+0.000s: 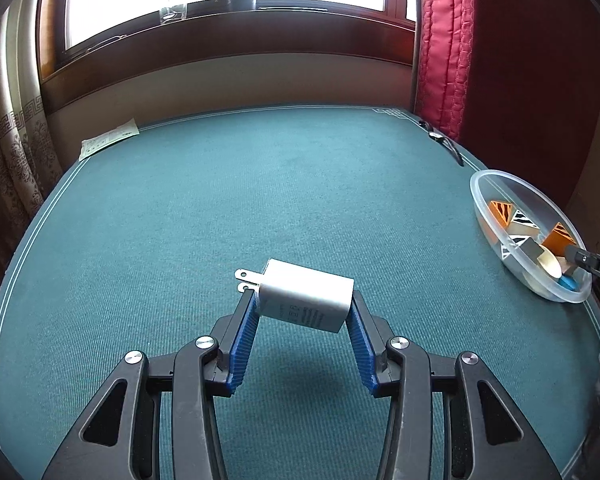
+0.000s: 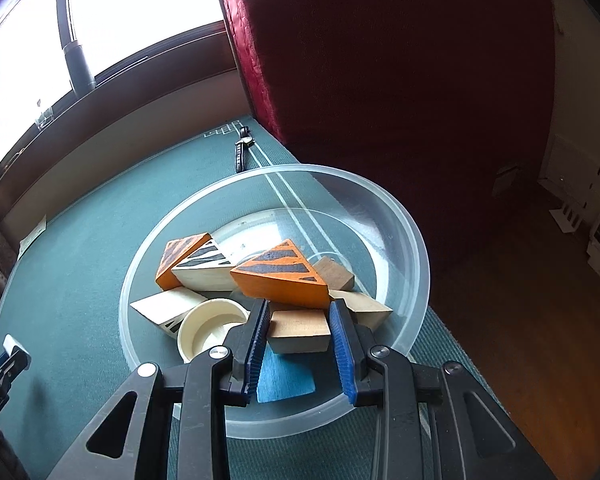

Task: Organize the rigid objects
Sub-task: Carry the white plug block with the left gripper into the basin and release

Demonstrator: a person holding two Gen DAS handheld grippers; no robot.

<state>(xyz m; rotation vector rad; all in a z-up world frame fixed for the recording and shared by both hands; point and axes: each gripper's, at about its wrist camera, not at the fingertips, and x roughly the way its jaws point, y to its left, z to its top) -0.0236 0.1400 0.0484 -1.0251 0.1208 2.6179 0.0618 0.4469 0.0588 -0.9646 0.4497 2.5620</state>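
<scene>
My left gripper [image 1: 303,299] is shut on a white charger plug [image 1: 308,294], held crosswise above the green table [image 1: 260,200] with its prongs to the left. A clear plastic bowl [image 2: 404,220] at the table's right edge holds orange striped wedges [image 2: 284,276], white striped wedges [image 2: 202,268], a cream round cup [image 2: 210,328], a blue piece [image 2: 284,380] and plain wooden blocks. Over the bowl, my right gripper [image 2: 300,308] has its blue pads against both sides of a tan wooden block [image 2: 298,330]. The bowl [image 1: 500,176] also shows at the right of the left wrist view.
A wristwatch [image 2: 242,152] lies near the table's far right corner. A paper slip [image 1: 108,140] lies at the far left corner. A red quilted curtain [image 1: 444,40] hangs behind the bowl. The wooden floor [image 2: 520,300] drops away right of the table.
</scene>
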